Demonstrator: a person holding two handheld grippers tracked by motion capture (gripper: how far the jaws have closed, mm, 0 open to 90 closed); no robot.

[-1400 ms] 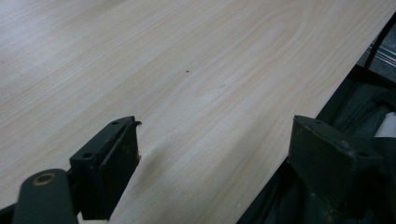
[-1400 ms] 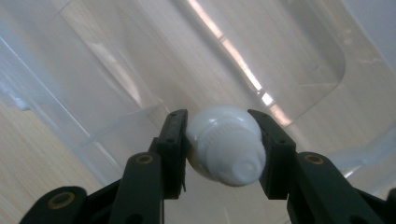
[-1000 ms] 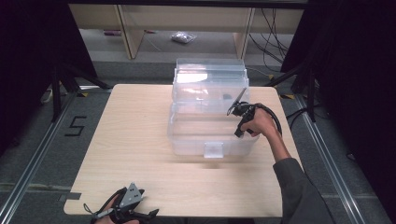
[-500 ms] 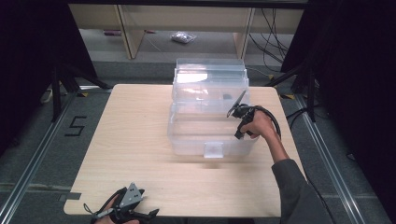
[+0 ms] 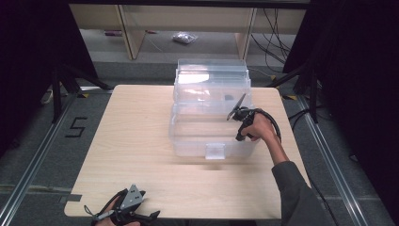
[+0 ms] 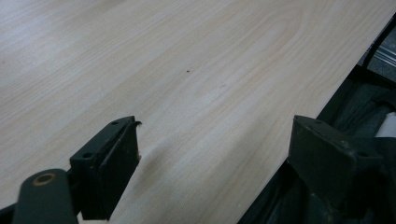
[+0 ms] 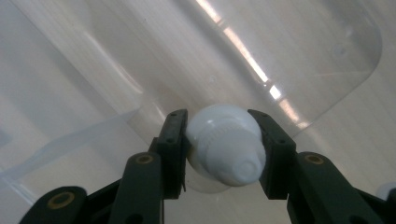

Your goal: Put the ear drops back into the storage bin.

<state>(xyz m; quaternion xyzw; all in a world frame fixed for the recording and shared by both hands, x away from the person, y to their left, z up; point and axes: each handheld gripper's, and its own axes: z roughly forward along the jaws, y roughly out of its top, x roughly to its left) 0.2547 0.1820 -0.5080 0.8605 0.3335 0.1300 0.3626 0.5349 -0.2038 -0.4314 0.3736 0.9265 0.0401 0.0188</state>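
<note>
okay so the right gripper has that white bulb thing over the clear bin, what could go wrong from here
The white bulb-shaped object is round and smooth, pinched only at its sides by the right gripper, so it might slip or twist out.

Released from this height, it could bounce inside the clear plastic bin or strike its wall.

The left gripper rests open at the table edge and cannot steady the bin.

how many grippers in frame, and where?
2. The left gripper sits at the table's near edge, jaws open. The right gripper is over the clear bin, shut on a white bulb-like object.
</note>
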